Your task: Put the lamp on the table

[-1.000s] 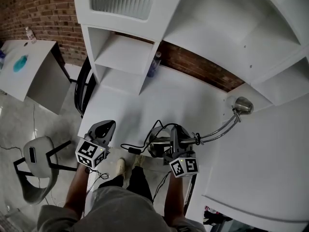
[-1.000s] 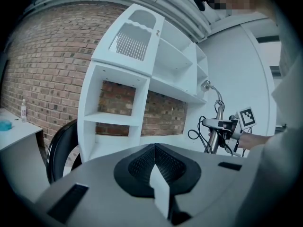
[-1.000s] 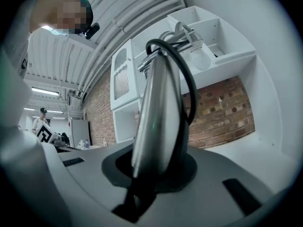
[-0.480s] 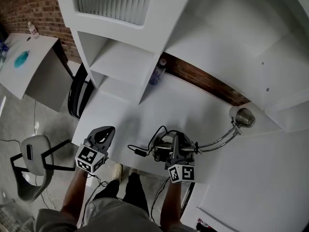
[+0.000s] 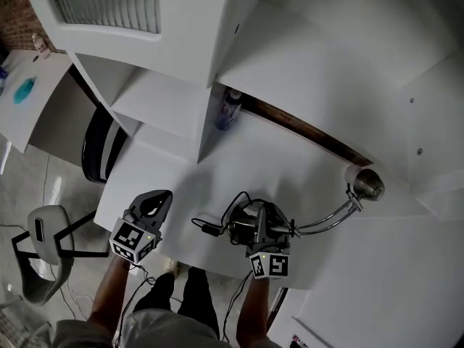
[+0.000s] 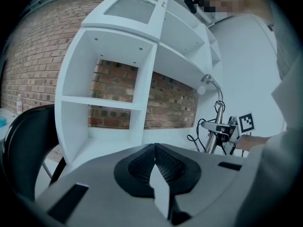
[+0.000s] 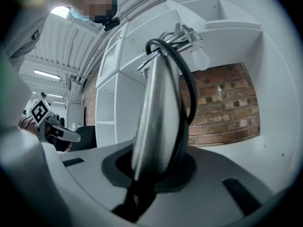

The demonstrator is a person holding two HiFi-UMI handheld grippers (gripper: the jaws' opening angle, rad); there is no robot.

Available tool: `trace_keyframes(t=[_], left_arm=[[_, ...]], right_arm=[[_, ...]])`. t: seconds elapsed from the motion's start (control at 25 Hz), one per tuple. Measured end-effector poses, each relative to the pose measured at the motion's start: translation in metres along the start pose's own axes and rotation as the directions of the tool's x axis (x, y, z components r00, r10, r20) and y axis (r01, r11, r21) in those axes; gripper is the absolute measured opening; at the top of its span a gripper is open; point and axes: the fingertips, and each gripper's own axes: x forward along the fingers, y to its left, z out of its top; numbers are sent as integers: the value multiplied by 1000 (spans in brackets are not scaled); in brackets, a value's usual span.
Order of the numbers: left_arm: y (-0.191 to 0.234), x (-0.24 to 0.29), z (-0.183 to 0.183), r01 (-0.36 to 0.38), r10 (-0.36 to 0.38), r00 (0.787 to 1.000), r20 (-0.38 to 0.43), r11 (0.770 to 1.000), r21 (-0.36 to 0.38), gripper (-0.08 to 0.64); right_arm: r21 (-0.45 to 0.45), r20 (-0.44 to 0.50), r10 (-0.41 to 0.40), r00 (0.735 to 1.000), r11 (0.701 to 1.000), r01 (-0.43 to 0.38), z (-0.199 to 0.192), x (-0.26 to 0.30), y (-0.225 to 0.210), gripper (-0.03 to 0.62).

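Note:
A chrome gooseneck lamp (image 5: 330, 214) stands upright over the white table (image 5: 283, 151) near its front edge. Its head (image 5: 368, 183) points to the right and its black cable (image 5: 210, 227) loops to the left. My right gripper (image 5: 257, 216) is shut on the lamp's stem (image 7: 158, 108), which fills the gap between the jaws, and the bare bulb (image 7: 199, 56) shows above. I cannot tell whether the base touches the table. My left gripper (image 5: 161, 196) hovers over the table's left front part, shut and holding nothing (image 6: 155, 148). From there the lamp (image 6: 214, 126) shows to the right.
A white shelf unit (image 5: 167, 100) rises at the back of the table, with a bottle (image 5: 230, 109) beside its lower wall. A dark round chair back (image 5: 94, 147) stands left of the table. A grey stool (image 5: 43, 238) and a white side table (image 5: 25, 93) are further left.
Both grippers and the lamp have moved a little forward over the table, and the head view has shifted forward with them. The right grip on the stem is unchanged.

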Motion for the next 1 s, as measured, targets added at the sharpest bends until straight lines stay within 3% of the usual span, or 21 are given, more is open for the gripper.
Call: trace_keyframes(t=[0.32, 0.6, 1.0], left_arm=[[-14, 27, -6, 5, -5, 1000, -3, 1000, -25, 3], [-13, 45, -35, -24, 24, 999, -28, 1000, -18, 3], [-16, 60, -51, -41, 39, 998, -54, 998, -41, 3]], right_arm=[[-37, 14, 14, 1000, 999, -13, 6, 19, -21, 75], [-20, 21, 21, 1000, 1000, -21, -30, 34, -43, 75], [-45, 13, 26, 1000, 999, -26, -39, 53, -62, 75]])
